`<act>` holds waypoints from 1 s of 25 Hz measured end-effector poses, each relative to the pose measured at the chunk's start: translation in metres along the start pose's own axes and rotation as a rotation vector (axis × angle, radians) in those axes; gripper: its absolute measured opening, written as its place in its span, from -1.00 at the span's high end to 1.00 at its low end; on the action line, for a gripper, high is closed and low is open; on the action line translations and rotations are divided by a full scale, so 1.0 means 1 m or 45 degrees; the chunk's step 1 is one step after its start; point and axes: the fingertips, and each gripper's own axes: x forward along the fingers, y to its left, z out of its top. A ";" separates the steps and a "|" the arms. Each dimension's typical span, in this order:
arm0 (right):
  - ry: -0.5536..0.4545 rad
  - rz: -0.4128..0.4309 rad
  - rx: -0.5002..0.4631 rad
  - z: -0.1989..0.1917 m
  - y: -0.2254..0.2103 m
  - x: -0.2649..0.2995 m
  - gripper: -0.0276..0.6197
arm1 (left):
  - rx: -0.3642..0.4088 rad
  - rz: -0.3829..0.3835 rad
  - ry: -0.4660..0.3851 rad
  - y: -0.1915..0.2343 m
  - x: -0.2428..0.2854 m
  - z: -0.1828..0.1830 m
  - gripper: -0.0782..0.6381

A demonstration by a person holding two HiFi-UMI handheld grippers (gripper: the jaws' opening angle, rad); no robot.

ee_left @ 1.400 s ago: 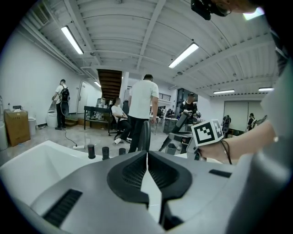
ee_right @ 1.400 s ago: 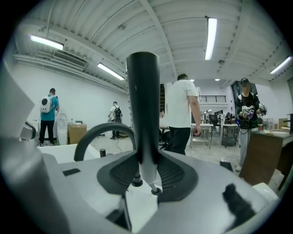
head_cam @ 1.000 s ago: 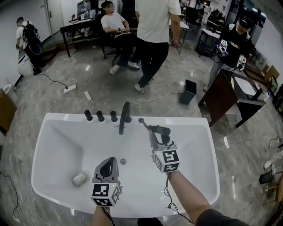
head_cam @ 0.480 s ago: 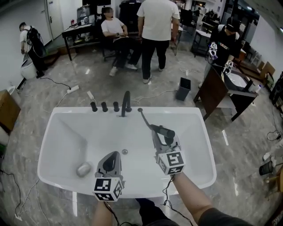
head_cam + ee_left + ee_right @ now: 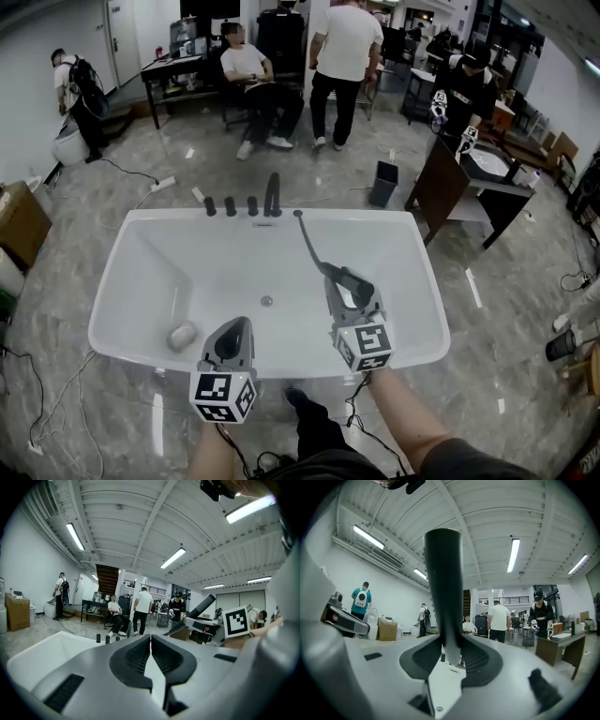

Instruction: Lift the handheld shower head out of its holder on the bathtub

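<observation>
The handheld shower head (image 5: 355, 281) is dark and slim, and my right gripper (image 5: 352, 294) is shut on its handle above the near right of the white bathtub (image 5: 127, 246). Its hose (image 5: 312, 244) runs back to the holder spot (image 5: 298, 215) on the far rim. In the right gripper view the handle (image 5: 443, 588) stands upright, clamped at the right gripper (image 5: 451, 656). My left gripper (image 5: 232, 337) hovers over the near rim, shut and empty. The left gripper (image 5: 150, 648) shows closed jaws, with the shower head (image 5: 207, 604) off to the right.
A dark spout (image 5: 273, 195) and three knobs (image 5: 231, 206) stand on the far rim. A grey rounded object (image 5: 182, 336) lies in the tub's near left, and a drain (image 5: 267, 301) sits mid-floor. Several people (image 5: 343, 56) and desks (image 5: 469, 178) occupy the room beyond, with cables (image 5: 150, 187) on the floor.
Both grippers have drawn back toward the tub's near rim and risen. The shower head came along in the right gripper, and its hose now stretches out from the far rim.
</observation>
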 end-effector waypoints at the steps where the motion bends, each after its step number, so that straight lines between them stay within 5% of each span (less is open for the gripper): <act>1: -0.006 -0.006 0.000 0.001 0.005 -0.011 0.49 | 0.004 -0.004 -0.003 -0.003 -0.010 -0.001 0.73; 25: 0.012 -0.092 0.026 0.010 0.069 -0.217 0.49 | 0.021 -0.105 -0.033 -0.079 -0.164 -0.017 0.73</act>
